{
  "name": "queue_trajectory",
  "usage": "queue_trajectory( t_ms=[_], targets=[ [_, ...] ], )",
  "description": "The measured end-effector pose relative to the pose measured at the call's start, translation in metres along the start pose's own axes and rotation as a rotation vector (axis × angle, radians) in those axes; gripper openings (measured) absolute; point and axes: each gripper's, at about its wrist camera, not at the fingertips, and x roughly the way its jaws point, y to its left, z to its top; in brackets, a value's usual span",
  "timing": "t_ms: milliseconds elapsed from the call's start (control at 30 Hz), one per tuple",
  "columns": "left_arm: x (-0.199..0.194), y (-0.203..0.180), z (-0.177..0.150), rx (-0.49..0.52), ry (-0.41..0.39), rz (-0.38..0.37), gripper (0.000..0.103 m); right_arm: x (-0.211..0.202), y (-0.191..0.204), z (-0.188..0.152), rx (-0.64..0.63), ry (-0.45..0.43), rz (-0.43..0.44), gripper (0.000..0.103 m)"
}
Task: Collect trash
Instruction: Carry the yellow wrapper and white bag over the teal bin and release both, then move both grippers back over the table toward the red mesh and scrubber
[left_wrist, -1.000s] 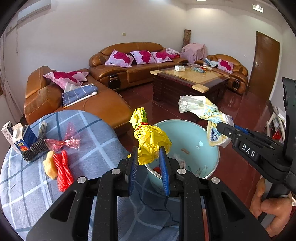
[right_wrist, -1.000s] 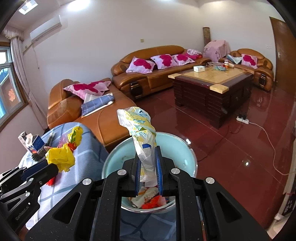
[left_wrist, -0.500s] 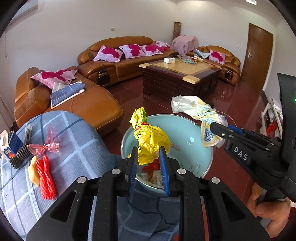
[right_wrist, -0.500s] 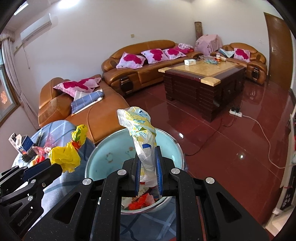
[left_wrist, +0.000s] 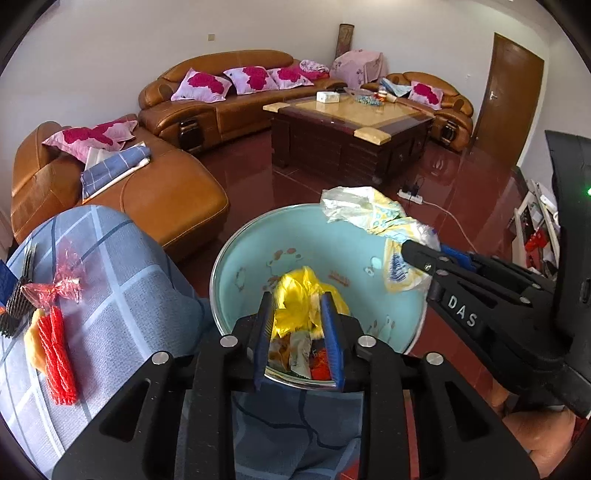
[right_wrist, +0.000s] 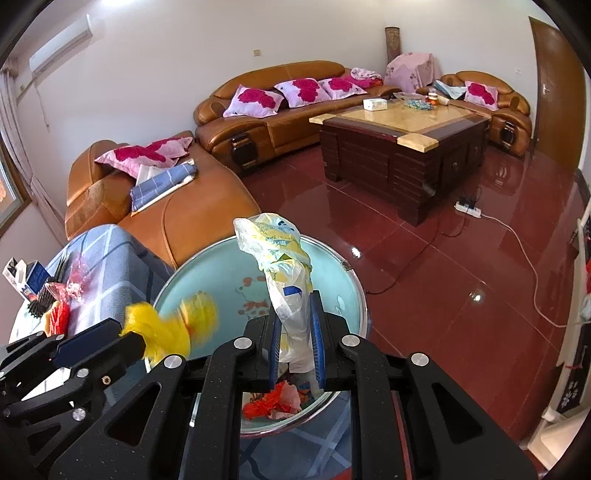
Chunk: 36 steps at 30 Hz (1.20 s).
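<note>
Trash: yellow wrapper (left_wrist: 301, 301) sat between the left gripper (left_wrist: 299, 332)'s blue pads, directly over the pale blue basin (left_wrist: 317, 240) already holding scraps.
Left gripper: jaws were opening; wrapper loose between them, apparently slipping down.
Right gripper (right_wrist: 297, 341): clamped nearly shut on a crumpled clear-and-yellow plastic bag (right_wrist: 277, 254), standing upright above the basin's far side.
Relation: both pieces hung above the basin, the yellow one lower and nearer its contents.
Remaining: red mesh netting (left_wrist: 57, 362) on the checked cloth (left_wrist: 122, 295), left of the basin.
</note>
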Motion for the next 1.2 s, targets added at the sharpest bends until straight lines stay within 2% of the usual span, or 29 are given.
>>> queue_trajectory(
  t_ms=[33, 100, 200, 233, 300, 467, 633, 967, 1200],
  targets=[
    [0.001, 0.000, 0.000, 0.002, 0.000, 0.002, 0.030, 0.001, -0.001, 0.000, 0.001, -0.001, -0.002, 0.016],
    [0.000, -0.001, 0.001, 0.005, -0.003, 0.019, 0.052, 0.006, -0.002, 0.000, 0.004, 0.009, -0.001, 0.017],
    [-0.005, 0.000, 0.001, 0.009, -0.023, 0.047, 0.059, 0.008, -0.004, -0.001, 0.013, 0.018, 0.019, 0.027],
    [-0.006, 0.001, 0.002, 0.006, -0.023, 0.049, 0.061, 0.006, -0.003, 0.000, 0.014, 0.012, 0.018, 0.033],
    [-0.011, 0.006, 0.002, -0.013, -0.030, 0.062, 0.071, 0.001, -0.003, 0.001, 0.016, -0.004, 0.016, 0.037],
    [-0.027, 0.022, 0.002, -0.052, -0.073, 0.145, 0.074, -0.019, 0.004, 0.007, -0.005, -0.055, 0.007, 0.037],
    [-0.043, 0.046, -0.001, -0.103, -0.091, 0.182, 0.074, -0.036, 0.018, 0.007, -0.032, -0.091, 0.022, 0.037],
    [-0.075, 0.088, -0.025, -0.194, -0.098, 0.237, 0.074, -0.045, 0.059, 0.002, -0.091, -0.084, 0.083, 0.037],
    [-0.099, 0.105, -0.045, -0.211, -0.125, 0.272, 0.074, -0.051, 0.095, -0.006, -0.147, -0.077, 0.136, 0.037]
  ],
)
